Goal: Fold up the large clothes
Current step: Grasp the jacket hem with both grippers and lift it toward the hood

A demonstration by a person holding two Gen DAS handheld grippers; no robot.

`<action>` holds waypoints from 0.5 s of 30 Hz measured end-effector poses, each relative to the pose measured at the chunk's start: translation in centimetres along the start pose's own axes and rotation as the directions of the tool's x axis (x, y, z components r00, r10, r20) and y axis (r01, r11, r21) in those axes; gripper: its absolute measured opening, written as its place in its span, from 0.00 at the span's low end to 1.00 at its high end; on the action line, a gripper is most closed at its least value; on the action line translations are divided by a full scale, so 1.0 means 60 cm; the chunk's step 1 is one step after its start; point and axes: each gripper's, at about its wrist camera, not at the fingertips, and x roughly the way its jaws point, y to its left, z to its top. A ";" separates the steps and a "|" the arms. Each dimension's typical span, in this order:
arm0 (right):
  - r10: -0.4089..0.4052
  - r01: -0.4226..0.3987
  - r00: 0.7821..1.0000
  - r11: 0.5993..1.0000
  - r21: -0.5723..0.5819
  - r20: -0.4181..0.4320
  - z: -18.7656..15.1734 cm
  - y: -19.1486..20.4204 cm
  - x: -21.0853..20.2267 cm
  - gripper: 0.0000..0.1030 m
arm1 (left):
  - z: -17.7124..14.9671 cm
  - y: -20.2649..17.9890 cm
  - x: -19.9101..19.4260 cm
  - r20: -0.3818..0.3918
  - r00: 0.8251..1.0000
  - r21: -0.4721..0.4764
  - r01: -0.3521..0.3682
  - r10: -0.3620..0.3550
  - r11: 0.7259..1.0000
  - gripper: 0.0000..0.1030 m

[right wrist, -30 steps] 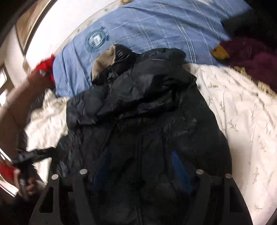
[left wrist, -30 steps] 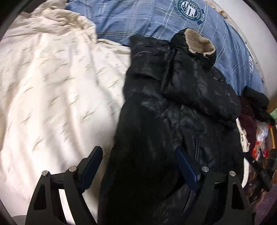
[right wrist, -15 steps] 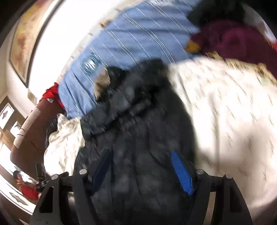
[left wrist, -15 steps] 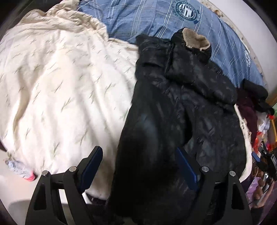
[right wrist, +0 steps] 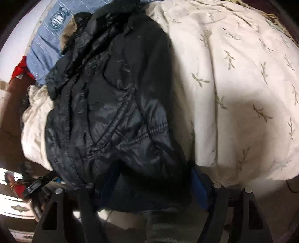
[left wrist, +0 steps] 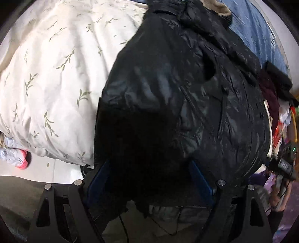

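Note:
A large black padded jacket with a tan fleece collar lies lengthwise on a bed, its hem hanging over the near edge. It also fills the middle of the right wrist view. My left gripper is open, its blue pads either side of the hem's left part. My right gripper is open, its blue pads either side of the hem's right part. The fabric between the jaws is dark, and contact cannot be told.
A cream duvet with a leaf print covers the bed, also in the right wrist view. A blue checked pillow lies at the head. Dark clothes are piled beside the jacket. A shoe is on the floor.
Both grippers have pulled back from over the jacket's body to its hem at the bed's near edge. The jaws stay open. The floor has come into view.

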 end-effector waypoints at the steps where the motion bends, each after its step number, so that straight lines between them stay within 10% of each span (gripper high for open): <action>1: 0.004 -0.004 1.000 1.000 -0.008 -0.016 0.001 -0.002 0.005 0.74 | 0.002 0.003 0.000 0.006 1.000 -0.021 0.013 -0.013 1.000 0.83; 3: 0.023 -0.023 0.999 1.000 -0.016 -0.031 0.000 -0.006 0.006 0.72 | 0.001 0.009 -0.003 0.013 0.999 -0.046 0.029 -0.029 0.999 0.83; 6: -0.021 0.020 1.000 0.999 -0.047 -0.021 -0.014 -0.004 0.002 0.47 | -0.012 0.006 -0.021 0.029 0.998 -0.023 -0.046 0.047 0.999 0.52; 11: -0.004 0.004 1.000 0.993 -0.114 -0.003 -0.039 0.014 -0.014 0.38 | -0.012 0.032 -0.047 0.106 0.994 -0.076 -0.010 0.018 0.997 0.63; 15: -0.018 0.011 0.997 0.996 -0.093 -0.077 -0.034 0.008 0.013 0.55 | 0.000 0.037 -0.006 0.004 0.999 -0.093 -0.035 0.035 0.995 0.77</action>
